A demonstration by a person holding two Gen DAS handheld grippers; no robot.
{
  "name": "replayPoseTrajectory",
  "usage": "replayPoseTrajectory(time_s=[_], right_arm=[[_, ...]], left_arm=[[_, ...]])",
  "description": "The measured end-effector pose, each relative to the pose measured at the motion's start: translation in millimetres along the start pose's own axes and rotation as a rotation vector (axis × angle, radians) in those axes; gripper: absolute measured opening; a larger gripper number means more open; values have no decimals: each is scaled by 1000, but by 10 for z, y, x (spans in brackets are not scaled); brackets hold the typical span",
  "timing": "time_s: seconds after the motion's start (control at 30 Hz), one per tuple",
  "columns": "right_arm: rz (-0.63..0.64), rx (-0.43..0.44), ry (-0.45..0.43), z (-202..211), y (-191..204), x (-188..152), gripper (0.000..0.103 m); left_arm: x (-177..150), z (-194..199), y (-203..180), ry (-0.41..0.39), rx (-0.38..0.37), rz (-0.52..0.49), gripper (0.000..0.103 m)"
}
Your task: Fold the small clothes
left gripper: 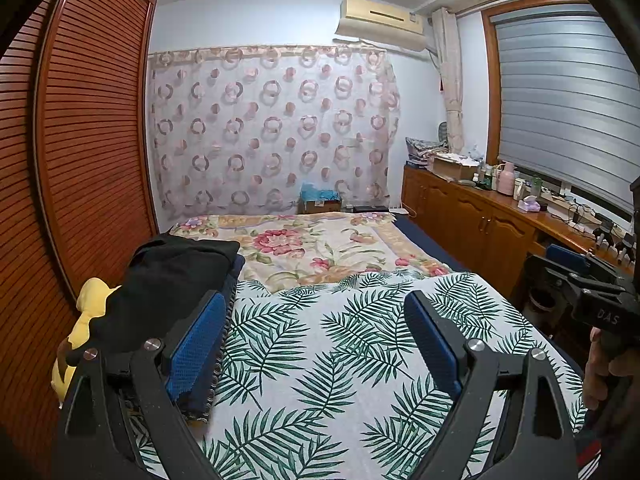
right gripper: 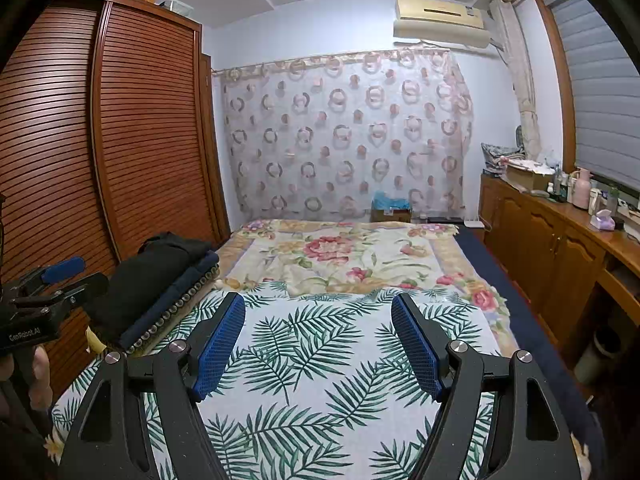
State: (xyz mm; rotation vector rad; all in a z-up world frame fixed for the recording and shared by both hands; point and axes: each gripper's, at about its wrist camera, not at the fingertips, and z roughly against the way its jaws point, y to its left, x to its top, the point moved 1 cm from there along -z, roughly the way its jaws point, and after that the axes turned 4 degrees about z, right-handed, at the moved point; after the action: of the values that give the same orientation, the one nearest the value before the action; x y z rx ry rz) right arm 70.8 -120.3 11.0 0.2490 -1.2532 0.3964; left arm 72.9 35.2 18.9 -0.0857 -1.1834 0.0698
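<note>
A folded black garment (left gripper: 172,276) lies on a folded navy one (left gripper: 236,268) at the bed's left edge; the pile also shows in the right wrist view (right gripper: 152,276). My left gripper (left gripper: 316,312) is open and empty above the palm-leaf sheet (left gripper: 320,360), its left finger beside the pile. My right gripper (right gripper: 318,312) is open and empty over the same sheet (right gripper: 320,380). Each gripper appears at the other view's edge: the right (left gripper: 592,280), the left (right gripper: 52,276).
A yellow plush toy (left gripper: 86,320) lies left of the pile. A floral quilt (left gripper: 320,248) covers the far bed. A louvred wooden wardrobe (left gripper: 80,140) stands left; a wooden cabinet (left gripper: 480,224) with clutter runs along the right under the window.
</note>
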Motion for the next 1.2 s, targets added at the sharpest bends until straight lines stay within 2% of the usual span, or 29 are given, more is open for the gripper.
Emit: replayPoseTrajectory(time_s=[1.2], right_arm=[[-1,12,13,289,-256,20,77]], left_arm=[[25,-2,62,-9,5,10,91]])
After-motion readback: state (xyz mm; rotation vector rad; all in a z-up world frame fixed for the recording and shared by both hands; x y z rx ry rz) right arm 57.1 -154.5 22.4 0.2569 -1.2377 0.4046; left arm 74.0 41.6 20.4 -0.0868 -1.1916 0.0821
